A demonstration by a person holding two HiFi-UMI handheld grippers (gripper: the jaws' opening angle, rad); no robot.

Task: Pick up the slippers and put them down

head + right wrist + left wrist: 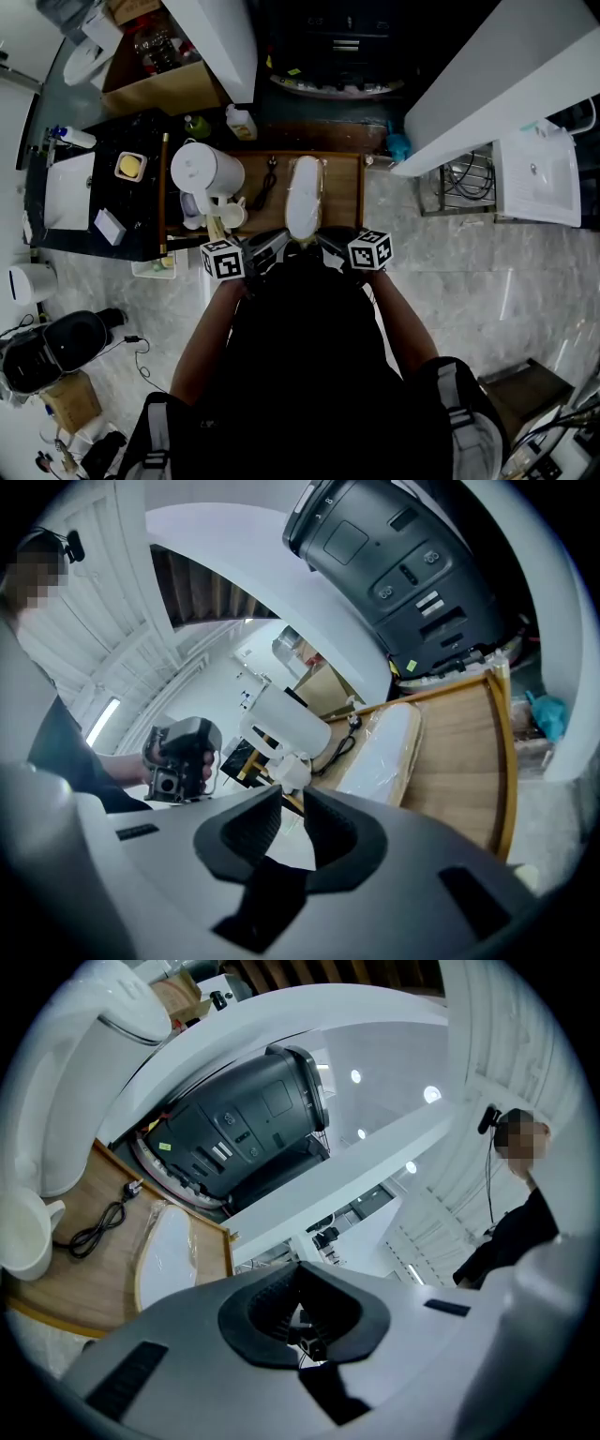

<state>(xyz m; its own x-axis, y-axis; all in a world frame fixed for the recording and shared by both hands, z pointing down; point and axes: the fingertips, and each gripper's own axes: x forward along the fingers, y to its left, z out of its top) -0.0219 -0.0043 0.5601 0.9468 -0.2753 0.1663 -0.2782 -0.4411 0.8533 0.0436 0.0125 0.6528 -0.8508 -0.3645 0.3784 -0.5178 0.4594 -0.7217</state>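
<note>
The slippers (pixel 304 197), a white pair in clear wrap, lie flat on a wooden tray (pixel 342 187), just ahead of both sets of jaws and clear of each. Seen from the head, they sit in line with the gap between the two grippers, heel end nearest the tips.

The left gripper (pixel 272 246) holds its jaws together and grips nothing. In its own view the slippers (pixel 169 1251) lie ahead and to the left of the closed tips (pixel 298 1267), apart from them.

The right gripper (pixel 325 242) has its jaws a narrow slit apart, with nothing between the pads. From its camera the slippers (pixel 384 752) lie ahead and to the right of the tips (pixel 292 794), not touching.

A white kettle (pixel 202 169) stands ahead and left of the left jaws, at the tray's left end, with a mug (pixel 230 216) just beside it and a black cord (pixel 265 187) lying between kettle and slippers. Beyond the tray, further ahead of the jaws, a dark machine (pixel 244 1129) sits under a white shelf. In the right gripper view, a hand (pixel 192 761) grasps the left gripper off to the left of the jaws.
</note>
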